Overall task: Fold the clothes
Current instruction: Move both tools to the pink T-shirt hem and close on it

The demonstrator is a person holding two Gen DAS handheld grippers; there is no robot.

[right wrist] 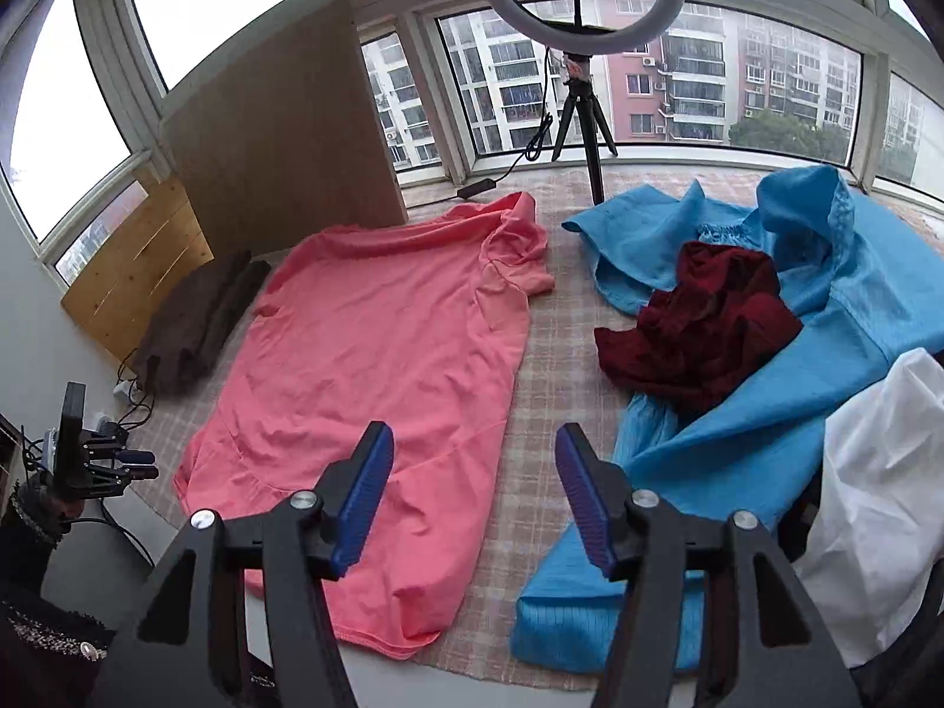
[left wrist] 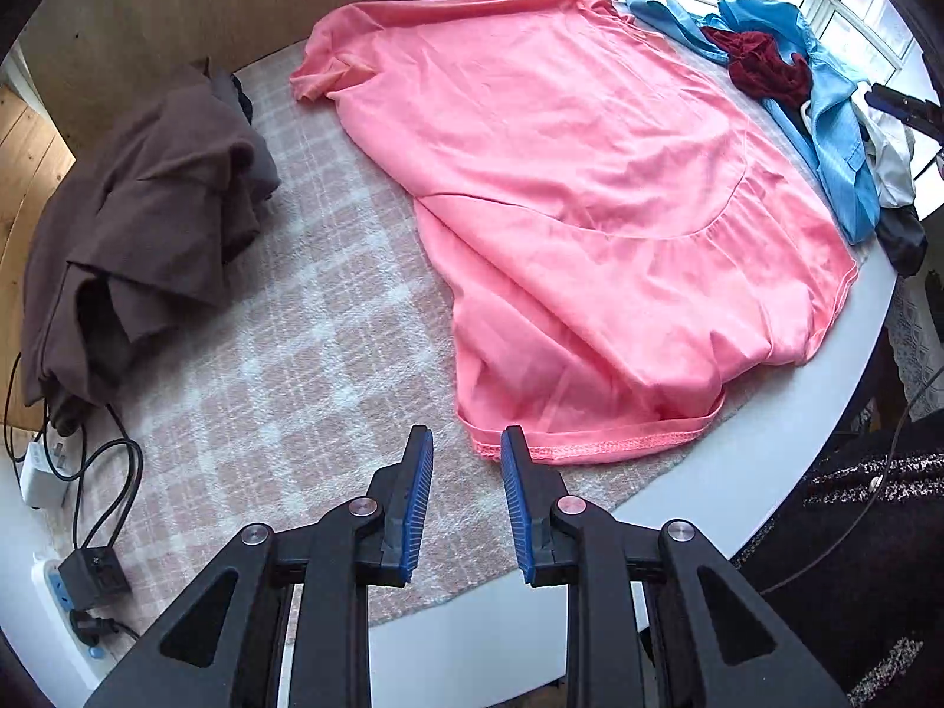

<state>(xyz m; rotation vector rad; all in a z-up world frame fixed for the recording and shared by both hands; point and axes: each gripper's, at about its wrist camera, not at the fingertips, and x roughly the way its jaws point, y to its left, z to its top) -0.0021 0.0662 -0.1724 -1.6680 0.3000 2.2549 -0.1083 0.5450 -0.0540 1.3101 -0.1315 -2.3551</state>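
Note:
A pink T-shirt [left wrist: 590,177] [right wrist: 366,366] lies spread flat on a checked mat [left wrist: 283,354]. In the left wrist view its stitched hem lies just beyond my left gripper [left wrist: 466,442]. That gripper is open with nothing between its blue pads, and its right fingertip is close to the hem's corner. My right gripper [right wrist: 475,442] hangs open and empty above the strip of mat between the pink shirt and a crumpled blue garment [right wrist: 796,413]. A dark red garment [right wrist: 702,324] lies on the blue one. The left gripper [right wrist: 127,463] also shows at the left edge of the right wrist view.
A folded brown garment [left wrist: 147,224] sits at the mat's left side. White cloth [right wrist: 885,501] lies beside the blue garment. A ring light on a tripod [right wrist: 581,118] and a wooden board [right wrist: 283,135] stand at the back. A power strip and cables [left wrist: 76,560] lie by the white table edge [left wrist: 737,472].

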